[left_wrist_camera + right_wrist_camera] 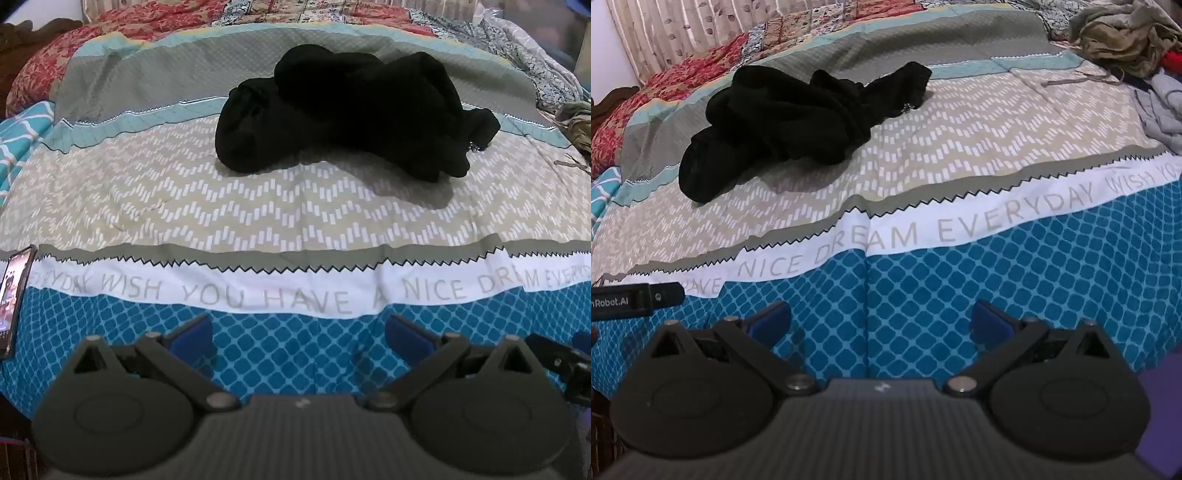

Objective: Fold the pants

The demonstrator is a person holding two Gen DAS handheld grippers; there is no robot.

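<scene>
Nothing folded yet: the black pants [351, 110] sit in a crumpled heap on the far half of the bed [258, 221], legs twisted over each other, no flat panel or crease in sight. By my read the whole job is ahead: spread them out, line up the legs, then fold. The left gripper [299, 332] hovers over the near blue band of the bedspread, jaws spread wide with nothing between them. The right gripper [881, 321] is just the same, wide and empty. From it the pants [798, 122] lie far and to the left, well apart from both.
</scene>
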